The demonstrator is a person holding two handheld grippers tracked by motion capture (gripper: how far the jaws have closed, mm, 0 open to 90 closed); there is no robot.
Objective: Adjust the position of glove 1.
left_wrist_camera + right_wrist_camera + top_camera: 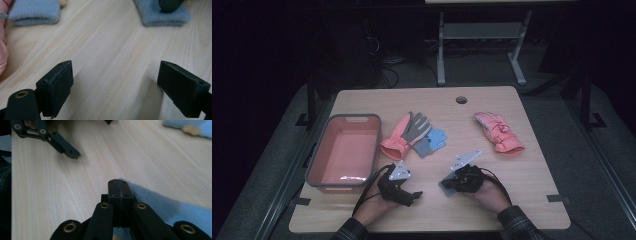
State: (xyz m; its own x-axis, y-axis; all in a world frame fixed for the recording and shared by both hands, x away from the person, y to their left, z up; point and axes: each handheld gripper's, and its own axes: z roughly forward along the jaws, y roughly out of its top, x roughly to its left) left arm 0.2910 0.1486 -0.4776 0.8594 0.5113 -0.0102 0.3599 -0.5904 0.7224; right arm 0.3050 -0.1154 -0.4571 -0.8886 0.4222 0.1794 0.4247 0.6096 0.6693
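Both grippers are near the table's front edge. My left gripper [409,192] [115,77] stands open over bare wood, nothing between its pads. My right gripper [451,182] [118,187] has its jaws pressed together at the edge of a blue-grey glove [445,188] [160,205] [162,15], which lies on the table under it. Mid-table lies a pile: a pink glove [396,140] [2,52], a grey glove [416,127] and a second blue glove [433,141] [35,12] [190,126]. Another pink glove [499,132] lies at the right.
A salmon-coloured bin with a grey rim [314,165] stands at the table's left, and nothing shows inside it. A cable hole [461,99] sits near the far edge. The left gripper [50,140] is in the right gripper view. A desk frame [479,35] stands beyond the table.
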